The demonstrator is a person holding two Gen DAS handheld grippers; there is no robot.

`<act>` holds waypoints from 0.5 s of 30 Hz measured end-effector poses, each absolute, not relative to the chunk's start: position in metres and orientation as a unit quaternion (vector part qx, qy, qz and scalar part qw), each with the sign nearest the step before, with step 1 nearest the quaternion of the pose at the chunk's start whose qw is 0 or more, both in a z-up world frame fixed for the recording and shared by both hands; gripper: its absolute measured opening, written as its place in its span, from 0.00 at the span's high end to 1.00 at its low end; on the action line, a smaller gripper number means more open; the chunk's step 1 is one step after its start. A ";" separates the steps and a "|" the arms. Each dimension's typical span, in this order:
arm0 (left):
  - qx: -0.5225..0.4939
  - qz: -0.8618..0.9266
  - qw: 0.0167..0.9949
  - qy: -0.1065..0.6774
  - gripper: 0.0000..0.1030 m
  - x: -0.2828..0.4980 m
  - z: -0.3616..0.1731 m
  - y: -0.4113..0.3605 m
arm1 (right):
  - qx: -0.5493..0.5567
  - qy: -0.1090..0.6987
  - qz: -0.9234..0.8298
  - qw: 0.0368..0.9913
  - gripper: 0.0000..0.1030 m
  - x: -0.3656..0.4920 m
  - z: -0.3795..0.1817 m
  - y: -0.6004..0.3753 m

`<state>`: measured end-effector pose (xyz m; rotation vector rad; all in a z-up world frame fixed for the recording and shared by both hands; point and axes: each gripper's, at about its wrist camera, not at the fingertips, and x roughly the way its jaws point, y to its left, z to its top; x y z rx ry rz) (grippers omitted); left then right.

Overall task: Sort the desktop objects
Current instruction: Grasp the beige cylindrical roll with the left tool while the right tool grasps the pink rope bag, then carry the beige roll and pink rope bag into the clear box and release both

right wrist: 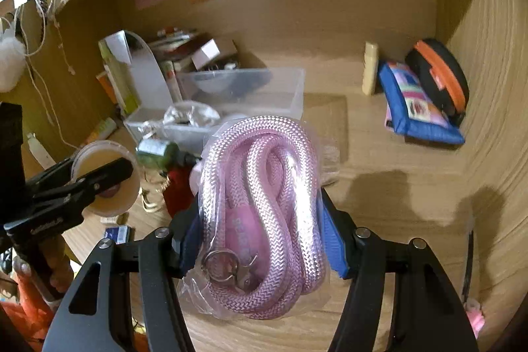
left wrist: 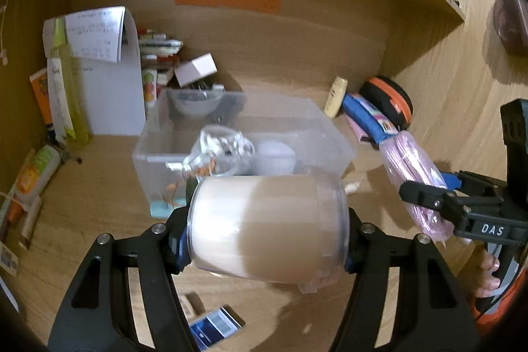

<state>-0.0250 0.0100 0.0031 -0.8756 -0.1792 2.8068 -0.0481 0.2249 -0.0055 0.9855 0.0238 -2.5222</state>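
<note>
My left gripper (left wrist: 267,240) is shut on a clear plastic jar (left wrist: 267,226) with cream-coloured contents, held on its side above the wooden desk. The jar's round end also shows in the right wrist view (right wrist: 105,177). My right gripper (right wrist: 260,236) is shut on a pink braided rope in a clear bag (right wrist: 264,213), held above the desk. The bagged rope also shows in the left wrist view (left wrist: 419,177), to the right of the jar. A clear plastic bin (left wrist: 237,134) stands just beyond the jar and holds crumpled clear wrapping and a white round thing.
Papers, books and a small white box (left wrist: 194,68) crowd the back left corner. A cream bottle (left wrist: 335,96), a blue pouch (right wrist: 419,108) and a black-and-orange case (right wrist: 439,78) lie at the back right. Tubes lie along the left wall. A blue card (left wrist: 214,327) lies under my left gripper.
</note>
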 end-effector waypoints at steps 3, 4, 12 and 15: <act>-0.292 0.949 0.098 -0.074 0.36 -0.033 0.010 0.000 | 0.349 0.004 -0.911 0.221 0.44 -0.055 0.000 0.222; -0.293 0.948 0.098 -0.079 0.36 -0.036 0.012 -0.004 | 0.349 0.003 -0.910 0.225 0.44 -0.058 0.001 0.220; -0.284 0.955 0.062 -0.066 0.36 -0.057 0.027 -0.033 | 0.345 0.002 -0.908 0.238 0.44 -0.094 0.008 0.200; -0.279 0.956 0.053 -0.068 0.36 -0.069 0.034 -0.044 | 0.340 0.006 -0.909 0.240 0.44 -0.109 0.011 0.191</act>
